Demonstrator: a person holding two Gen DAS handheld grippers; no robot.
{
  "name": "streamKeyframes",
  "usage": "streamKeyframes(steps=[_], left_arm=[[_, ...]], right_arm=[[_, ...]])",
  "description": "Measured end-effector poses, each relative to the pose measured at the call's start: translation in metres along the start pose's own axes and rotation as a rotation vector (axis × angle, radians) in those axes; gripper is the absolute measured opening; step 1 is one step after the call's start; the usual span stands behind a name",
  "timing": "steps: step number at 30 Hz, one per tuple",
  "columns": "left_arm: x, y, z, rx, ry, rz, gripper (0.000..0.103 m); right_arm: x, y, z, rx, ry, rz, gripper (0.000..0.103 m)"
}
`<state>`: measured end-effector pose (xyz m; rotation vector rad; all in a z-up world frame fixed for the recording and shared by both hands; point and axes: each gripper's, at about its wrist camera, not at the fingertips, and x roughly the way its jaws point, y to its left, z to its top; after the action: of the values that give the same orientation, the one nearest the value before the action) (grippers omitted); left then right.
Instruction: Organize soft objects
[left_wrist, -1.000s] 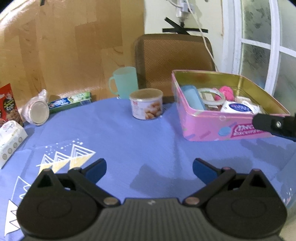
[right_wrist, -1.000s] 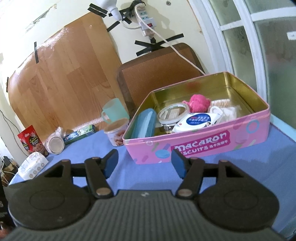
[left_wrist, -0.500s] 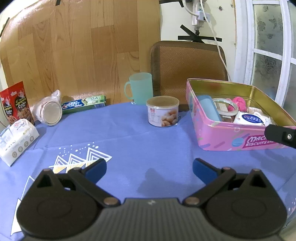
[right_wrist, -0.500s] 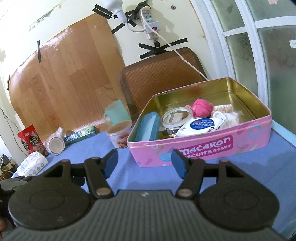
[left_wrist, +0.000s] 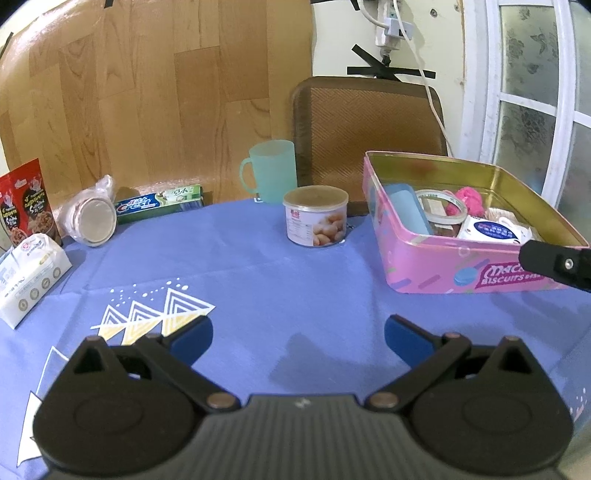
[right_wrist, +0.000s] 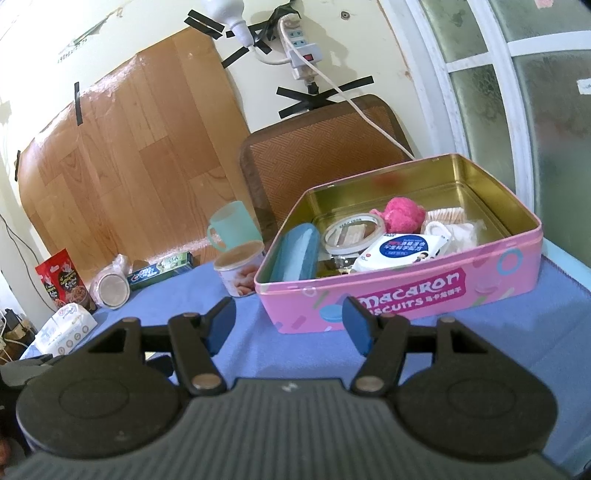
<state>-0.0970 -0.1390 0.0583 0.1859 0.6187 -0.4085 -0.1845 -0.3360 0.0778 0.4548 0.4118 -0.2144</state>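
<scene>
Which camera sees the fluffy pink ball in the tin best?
The right wrist view: the fluffy pink ball looks bigger and shows almost whole inside the pink tin. In the left wrist view, the tape roll partly hides it.

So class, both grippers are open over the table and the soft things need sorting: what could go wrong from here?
1. The pink tin is already crowded, so reaching for the pink pom-pom may knock the tape roll or wipes pack.
2. The tissue pack lies near the table's left edge and could slide off when nudged.
3. The right gripper hangs close to the tin's wall and may bump it.
</scene>
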Motion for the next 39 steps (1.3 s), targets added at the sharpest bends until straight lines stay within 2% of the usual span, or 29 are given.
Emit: streamKeyframes(steps=[15, 39], left_arm=[[0.003, -0.006, -0.002, 0.006, 0.026, -0.031, 0.103], [0.005, -0.012, -0.006, 0.028, 0.038, -0.031, 0.103]], right_arm=[[0.000, 0.000, -0.003, 0.011, 0.005, -0.007, 0.066], [0.002, -0.003, -0.004, 0.020, 0.012, -0.009, 0.067]])
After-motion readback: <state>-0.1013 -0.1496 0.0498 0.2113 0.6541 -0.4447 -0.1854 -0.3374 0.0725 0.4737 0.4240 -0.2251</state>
